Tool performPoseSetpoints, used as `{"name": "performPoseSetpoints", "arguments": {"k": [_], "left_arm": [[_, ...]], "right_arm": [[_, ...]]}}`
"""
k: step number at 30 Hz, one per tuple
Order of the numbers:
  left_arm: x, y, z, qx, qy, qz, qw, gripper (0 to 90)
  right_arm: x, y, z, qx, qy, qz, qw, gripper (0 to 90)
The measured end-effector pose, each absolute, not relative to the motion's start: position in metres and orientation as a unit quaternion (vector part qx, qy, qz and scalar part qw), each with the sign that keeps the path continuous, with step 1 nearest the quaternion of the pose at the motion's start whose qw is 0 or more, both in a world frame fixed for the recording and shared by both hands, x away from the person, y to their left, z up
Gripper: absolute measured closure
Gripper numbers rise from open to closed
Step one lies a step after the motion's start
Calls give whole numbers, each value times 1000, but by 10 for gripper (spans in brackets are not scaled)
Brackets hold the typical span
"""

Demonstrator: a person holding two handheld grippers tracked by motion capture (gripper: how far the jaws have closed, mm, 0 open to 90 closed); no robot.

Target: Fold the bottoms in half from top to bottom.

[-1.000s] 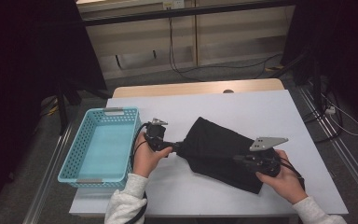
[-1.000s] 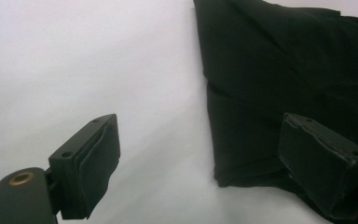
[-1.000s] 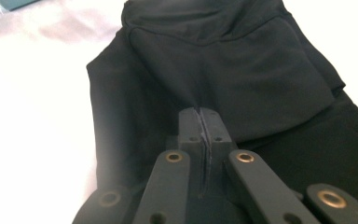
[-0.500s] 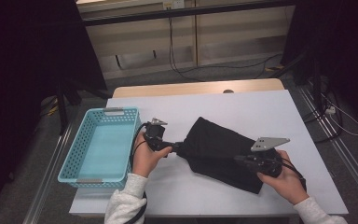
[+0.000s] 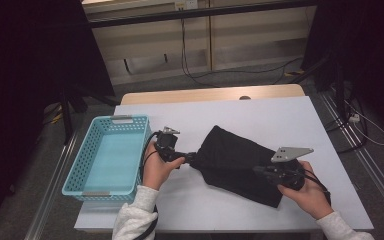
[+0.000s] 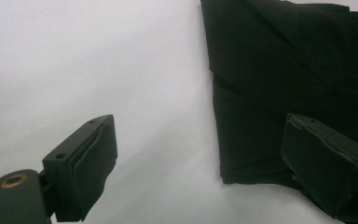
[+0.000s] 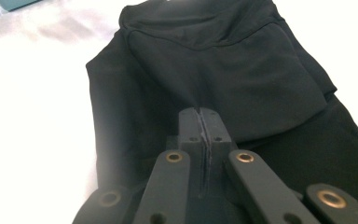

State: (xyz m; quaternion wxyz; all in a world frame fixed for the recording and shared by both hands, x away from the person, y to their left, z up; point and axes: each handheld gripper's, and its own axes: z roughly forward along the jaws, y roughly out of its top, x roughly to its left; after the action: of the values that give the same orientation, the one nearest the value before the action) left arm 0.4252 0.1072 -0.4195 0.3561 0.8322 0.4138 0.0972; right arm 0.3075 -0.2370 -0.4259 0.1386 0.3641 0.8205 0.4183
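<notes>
White table (image 5: 290, 125), black cloth (image 5: 240, 162), grey carpet (image 5: 260, 77).

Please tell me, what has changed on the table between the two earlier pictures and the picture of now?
Nothing visibly changed. The left claw stays open at the edge of the black cloth, the right claw stays shut over the cloth, and the blue basket keeps its place.

Left claw (image 5: 192, 159) lying low with jaws standing wide apart, left hand (image 5: 156, 167) gripping its body, right claw (image 5: 260, 170) pressing its jaws together, right hand (image 5: 305, 192) holding it level, both forearms reaching in from the near edge
</notes>
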Motion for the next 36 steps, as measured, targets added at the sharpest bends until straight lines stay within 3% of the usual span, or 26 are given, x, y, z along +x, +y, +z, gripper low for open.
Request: {"name": "performPoseSetpoints", "arguments": {"k": [36], "left_arm": [[426, 104, -421, 834, 414, 93, 353, 110]], "right_arm": [[284, -251, -420, 362, 820, 419, 145, 892]]}}
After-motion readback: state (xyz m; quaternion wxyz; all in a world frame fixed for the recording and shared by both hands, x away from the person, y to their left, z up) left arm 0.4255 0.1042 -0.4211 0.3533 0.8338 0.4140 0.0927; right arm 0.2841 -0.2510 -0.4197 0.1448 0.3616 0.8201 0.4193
